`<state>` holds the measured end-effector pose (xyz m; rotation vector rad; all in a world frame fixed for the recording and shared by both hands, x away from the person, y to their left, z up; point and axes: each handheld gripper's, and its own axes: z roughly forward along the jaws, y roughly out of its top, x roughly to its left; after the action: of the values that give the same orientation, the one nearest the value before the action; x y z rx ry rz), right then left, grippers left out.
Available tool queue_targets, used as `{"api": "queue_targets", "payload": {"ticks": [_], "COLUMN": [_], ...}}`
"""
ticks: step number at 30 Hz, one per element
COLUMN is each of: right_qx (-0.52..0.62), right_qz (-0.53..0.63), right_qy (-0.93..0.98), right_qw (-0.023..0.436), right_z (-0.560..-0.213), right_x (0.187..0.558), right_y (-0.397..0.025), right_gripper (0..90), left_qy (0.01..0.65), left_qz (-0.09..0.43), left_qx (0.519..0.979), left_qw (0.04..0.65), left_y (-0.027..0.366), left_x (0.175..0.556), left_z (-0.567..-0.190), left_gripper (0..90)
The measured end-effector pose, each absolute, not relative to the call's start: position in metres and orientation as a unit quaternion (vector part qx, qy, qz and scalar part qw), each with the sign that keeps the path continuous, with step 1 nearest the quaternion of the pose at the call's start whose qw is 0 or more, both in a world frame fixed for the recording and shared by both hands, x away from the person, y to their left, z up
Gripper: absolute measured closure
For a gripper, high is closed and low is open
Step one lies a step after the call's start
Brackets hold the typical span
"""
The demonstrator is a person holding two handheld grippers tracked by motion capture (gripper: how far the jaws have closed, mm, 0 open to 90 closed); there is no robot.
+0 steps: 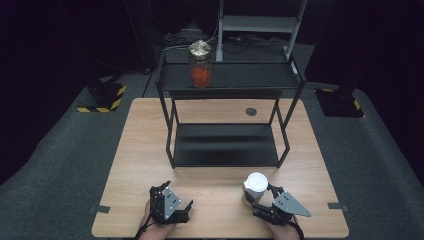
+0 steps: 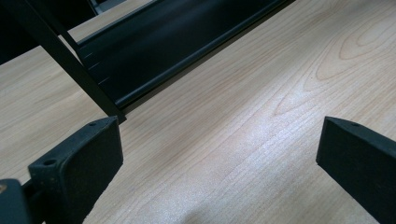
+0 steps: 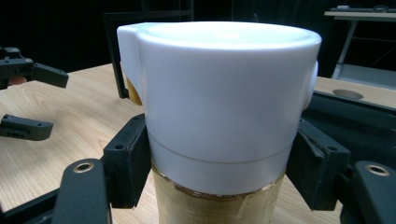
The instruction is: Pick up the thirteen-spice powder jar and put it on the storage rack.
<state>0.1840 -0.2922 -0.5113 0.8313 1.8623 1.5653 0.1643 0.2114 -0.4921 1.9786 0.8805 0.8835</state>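
A wooden table [image 1: 140, 150] is seen bearing a black two-tier rack [image 1: 227, 145], on whose top shelf a jar of red contents [image 1: 200, 65] stands. Near the front edge, a white-lidded container [image 1: 255, 186] is clamped between the right gripper's [image 1: 260, 196] jaws. The left gripper [image 1: 172, 197] is held wide apart over bare wood.

Wooden table [image 1: 140, 150], black two-tier shelf [image 1: 225, 150], grey carpet [image 1: 55, 170], dark surroundings.

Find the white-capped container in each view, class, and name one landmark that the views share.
High view: white-capped container at lower right, between the right gripper jaws.
Right gripper view: container at centre, jaws on both sides.
Left gripper view: not in it.
Shared landmark: black shelf rack.
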Motion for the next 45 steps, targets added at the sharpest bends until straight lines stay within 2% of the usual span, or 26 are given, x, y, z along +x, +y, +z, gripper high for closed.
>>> {"api": "queue_targets", "payload": {"ticks": [22, 45], "right_qx": [0.330, 0.315], "right_qz": [0.589, 0.628], "right_qy": [0.665, 0.629], "right_qw": [0.319, 0.331], "right_z": [-0.501, -0.463], "right_x": [0.164, 0.148], "right_y": [-0.319, -0.327], "right_gripper": [29.5, 29.5], "left_qy": [0.341, 0.346], "left_qz": [0.349, 0.346], "left_qx": [0.780, 0.776], "left_qw": [0.391, 0.398], "left_y": [0.212, 0.214], "left_x": [0.163, 0.164], "left_z": [-0.493, -0.493], "left_gripper": [0.7, 0.7]}}
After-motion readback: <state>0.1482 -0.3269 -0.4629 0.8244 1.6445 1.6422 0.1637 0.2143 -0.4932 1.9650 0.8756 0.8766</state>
